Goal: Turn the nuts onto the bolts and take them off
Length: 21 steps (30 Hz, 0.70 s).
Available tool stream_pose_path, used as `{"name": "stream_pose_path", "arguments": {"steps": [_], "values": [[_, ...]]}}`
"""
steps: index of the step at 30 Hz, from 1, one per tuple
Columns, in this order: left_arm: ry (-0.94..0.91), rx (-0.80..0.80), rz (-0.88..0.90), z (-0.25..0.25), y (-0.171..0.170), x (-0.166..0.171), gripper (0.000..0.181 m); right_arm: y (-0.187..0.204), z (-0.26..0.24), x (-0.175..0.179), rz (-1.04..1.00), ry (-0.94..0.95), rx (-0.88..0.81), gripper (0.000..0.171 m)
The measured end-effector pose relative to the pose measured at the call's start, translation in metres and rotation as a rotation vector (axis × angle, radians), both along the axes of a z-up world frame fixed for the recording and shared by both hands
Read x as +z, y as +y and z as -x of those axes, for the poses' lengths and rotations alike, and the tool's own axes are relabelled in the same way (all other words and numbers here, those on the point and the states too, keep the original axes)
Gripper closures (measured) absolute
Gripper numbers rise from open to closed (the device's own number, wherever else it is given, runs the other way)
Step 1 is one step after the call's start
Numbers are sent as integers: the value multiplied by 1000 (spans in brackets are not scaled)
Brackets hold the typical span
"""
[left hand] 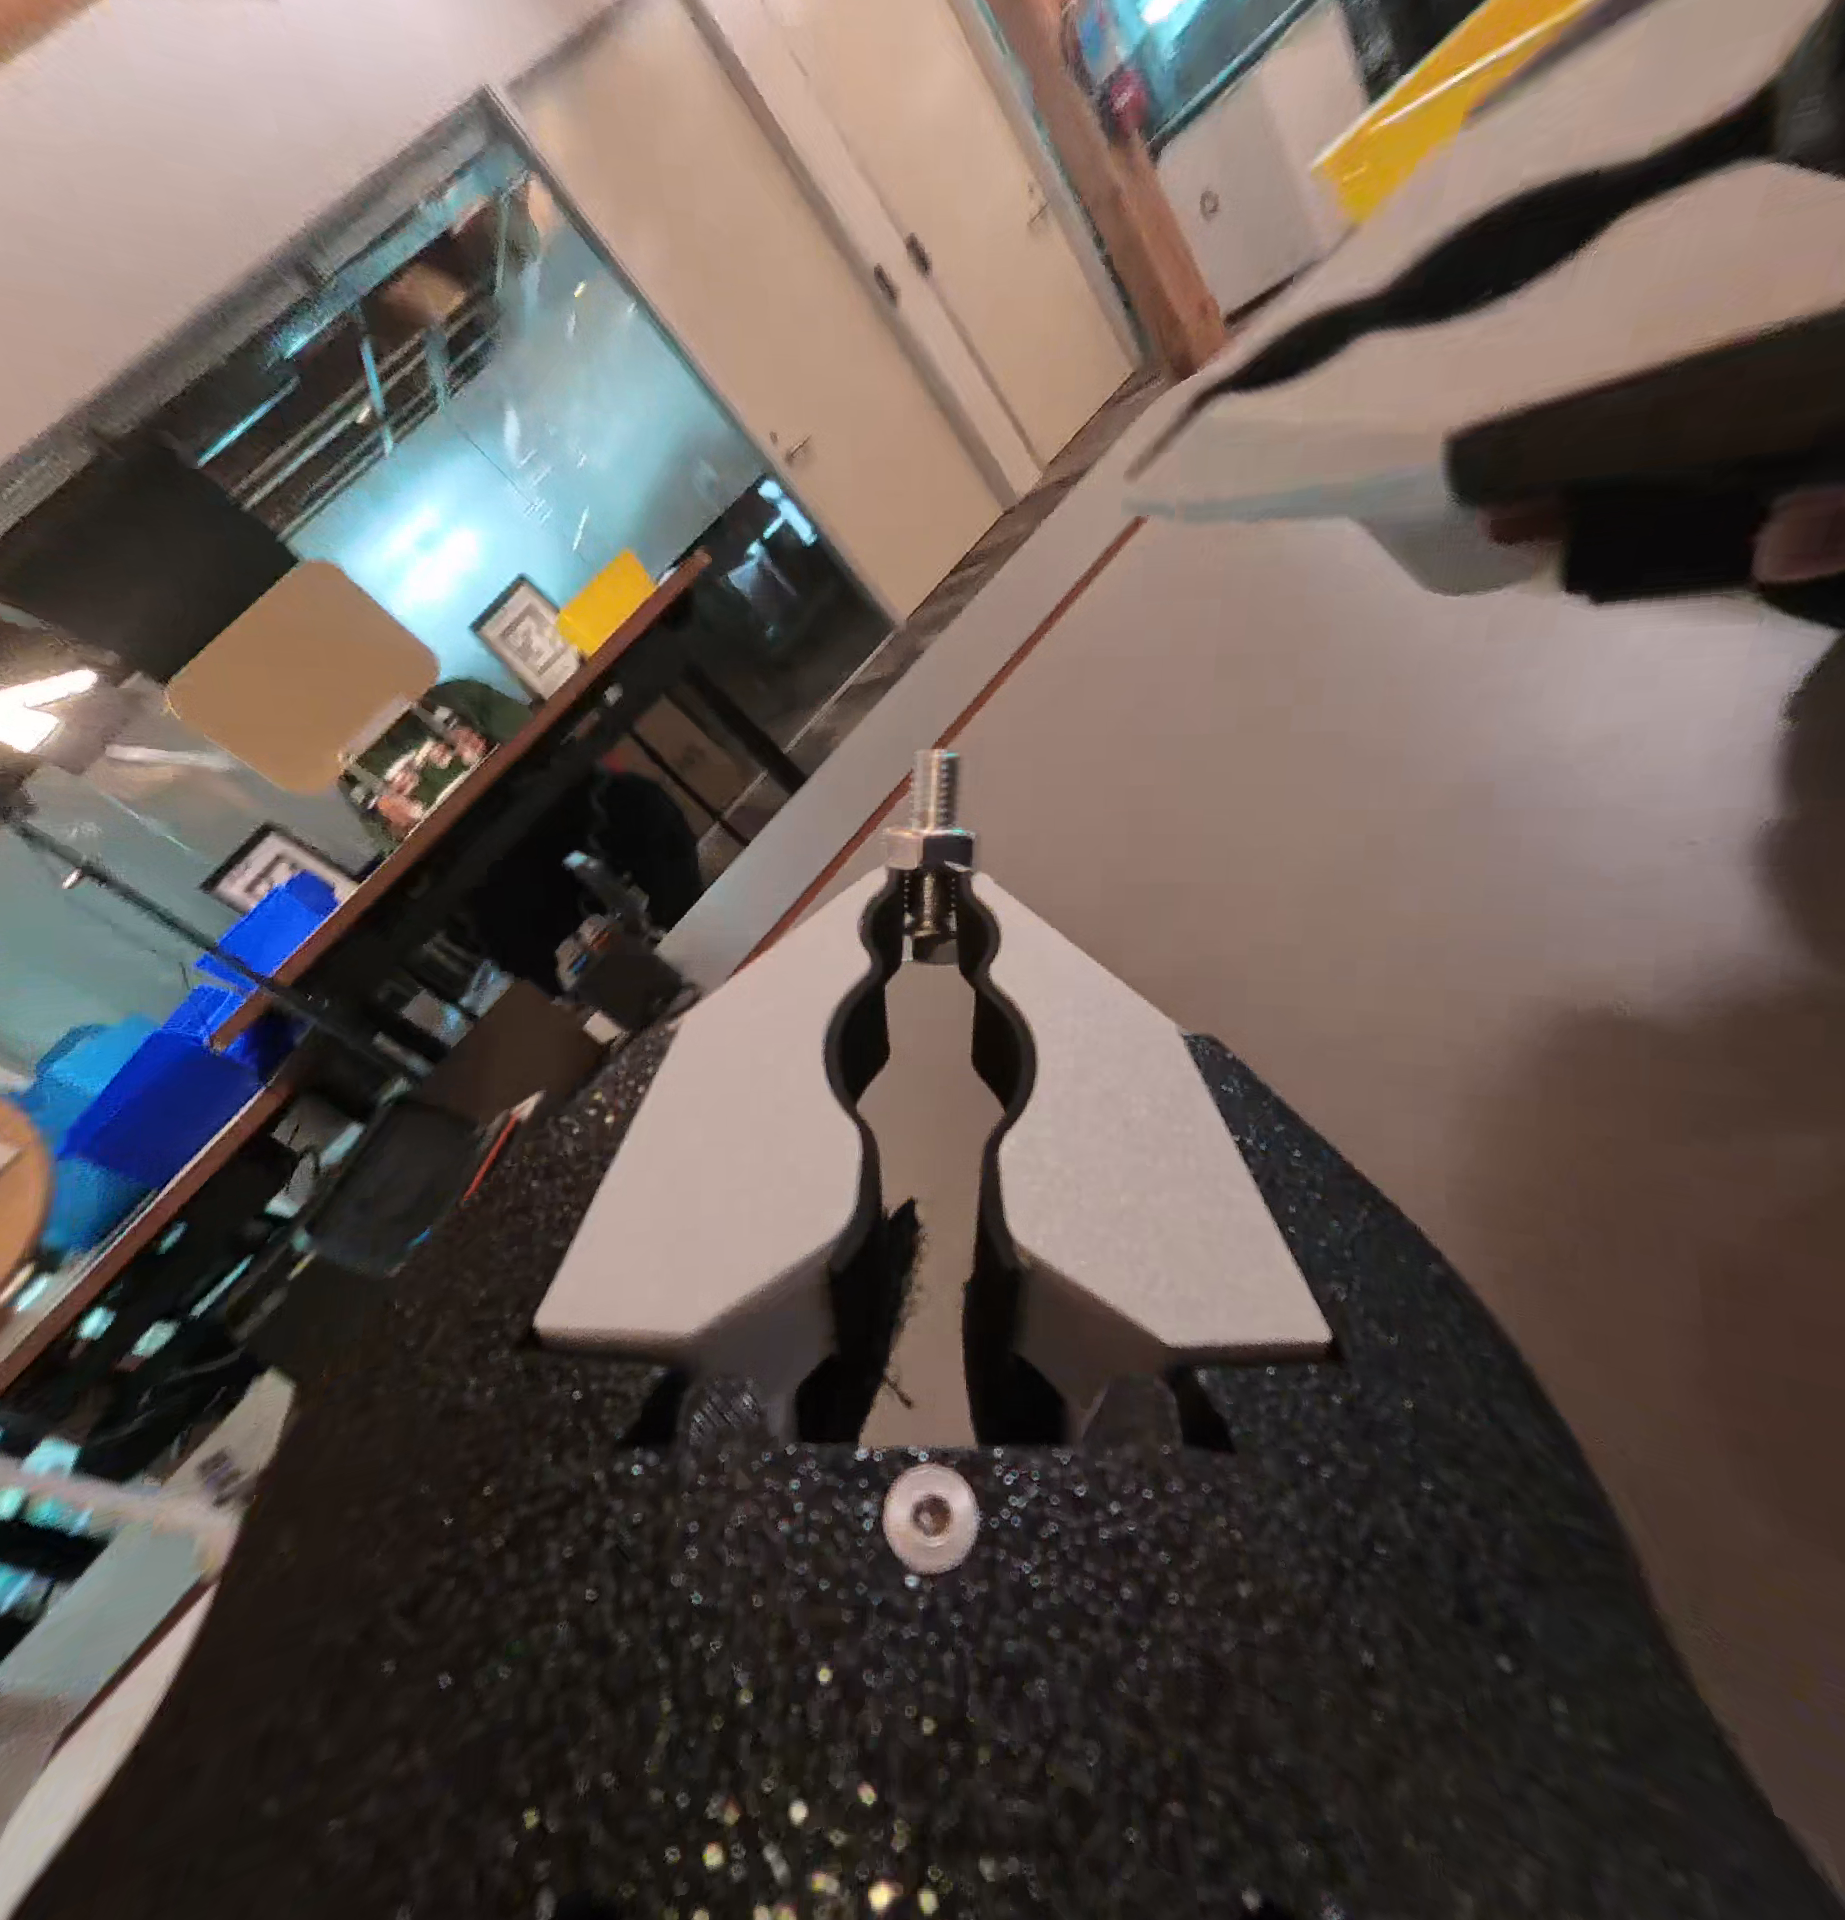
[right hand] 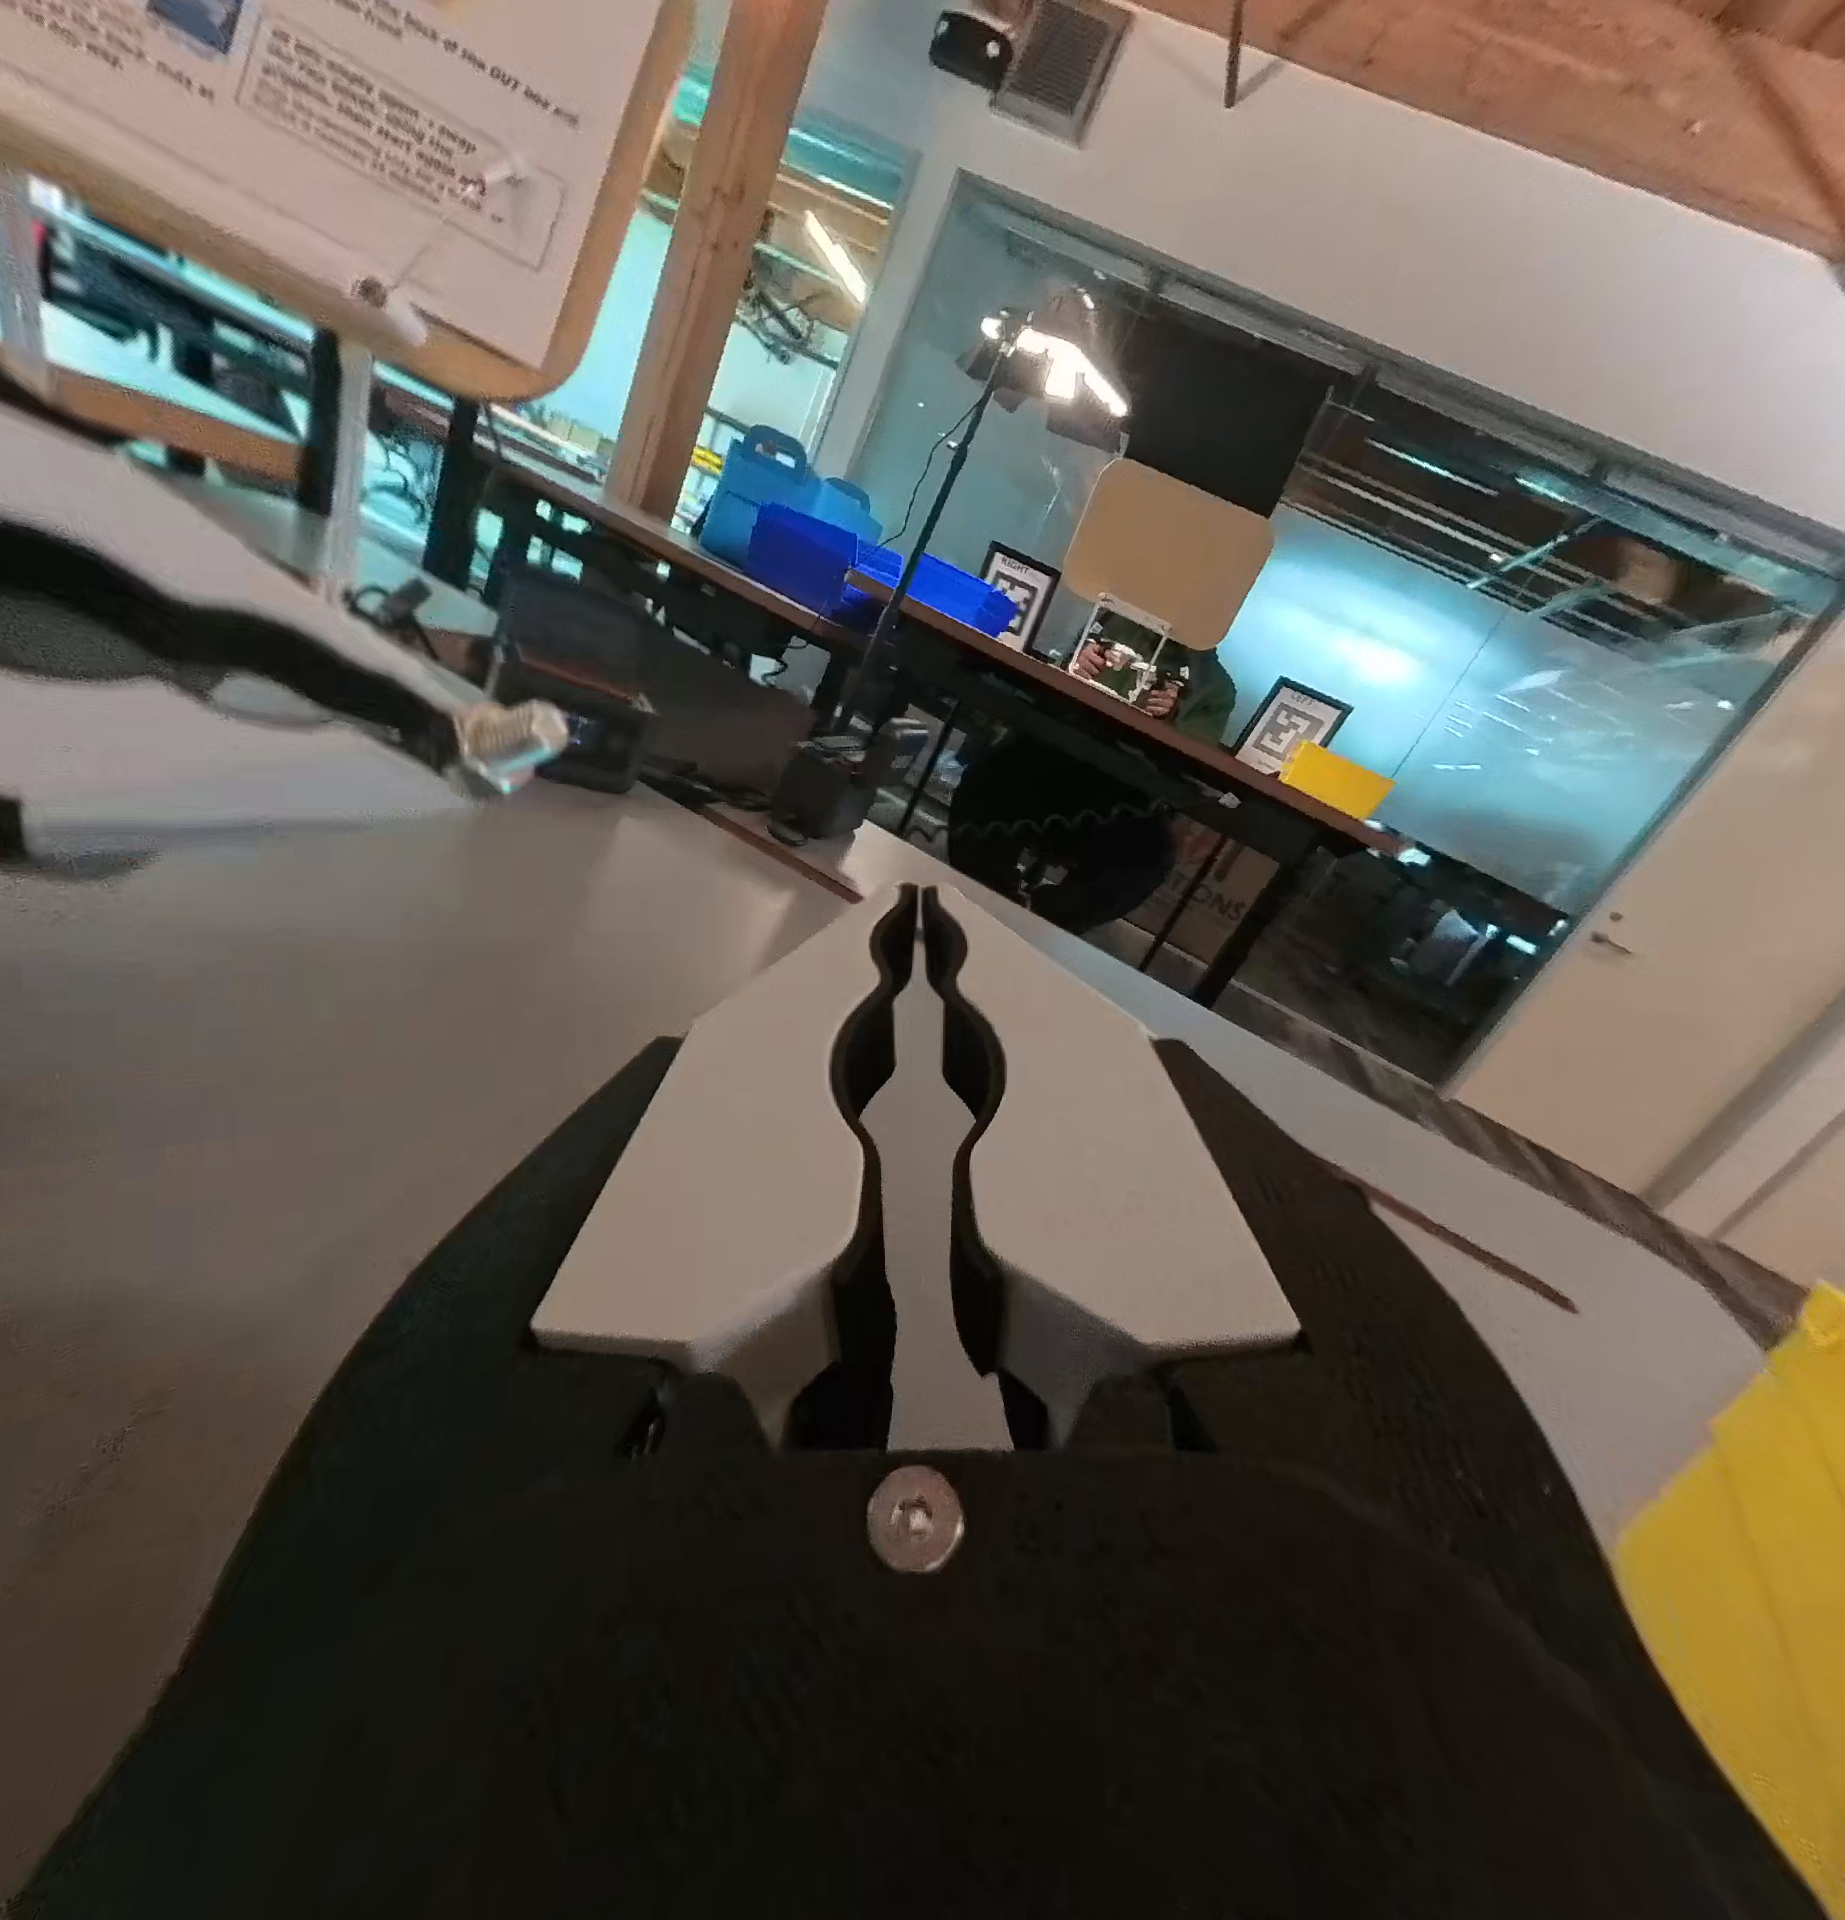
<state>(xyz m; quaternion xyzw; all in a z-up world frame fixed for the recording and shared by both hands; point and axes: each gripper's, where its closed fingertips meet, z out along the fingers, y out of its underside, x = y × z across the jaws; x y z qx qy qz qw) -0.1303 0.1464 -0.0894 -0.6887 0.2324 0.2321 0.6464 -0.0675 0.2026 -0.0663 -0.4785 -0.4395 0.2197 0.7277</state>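
Observation:
My left gripper point(left hand: 928, 914) is shut on a small silver bolt point(left hand: 934, 790) near its head, held above the grey table point(left hand: 1417, 831). The threaded end sticks out past the fingertips, and a silver hex nut point(left hand: 930, 849) sits on the thread just beyond them. The bolt with its nut point(right hand: 507, 740) also shows in the right wrist view, at the tip of the left gripper point(right hand: 435, 732) on the left. My right gripper point(right hand: 920, 909) is shut and empty, apart from the bolt. It shows in the left wrist view at the upper right point(left hand: 1167, 457), fingers together.
A yellow bin point(right hand: 1759, 1621) stands close to my right gripper on the table point(right hand: 274, 1039); it also shows far off in the left wrist view point(left hand: 1417, 135). The table edge point(left hand: 1001, 686) runs behind the bolt. A white board point(right hand: 326, 125) hangs at upper left. Other desks with blue bins point(right hand: 814, 540) stand beyond. The gap from one gripper's tips to the other's is roughly 9 cm.

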Motion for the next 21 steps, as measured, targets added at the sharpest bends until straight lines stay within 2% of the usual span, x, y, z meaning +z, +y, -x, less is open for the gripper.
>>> {"name": "stream_pose_path", "arguments": {"steps": [3, 5, 8, 10, 13, 16, 21], "values": [[121, -85, 37, -19, 1, -15, 174, 2, -5, 7, 135, 95, 75, 169], [201, -137, 58, -30, -2, -24, 173, -16, 2, 11, 266, 118, 261, 162], [240, -153, 54, -36, -1, -25, 174, -39, 8, 10, 476, 83, 506, 145], [245, -164, 65, -37, -1, -28, 173, -39, 9, 6, 583, 47, 551, 131], [240, -192, 52, -40, -4, -26, 173, -50, 10, -13, 722, -101, 640, 132], [252, -207, 34, -42, -5, -24, 174, -57, 11, -33, 776, -225, 652, 139], [287, -213, 47, -46, -5, -28, 174, -63, 14, -44, 847, -261, 674, 143]]}}
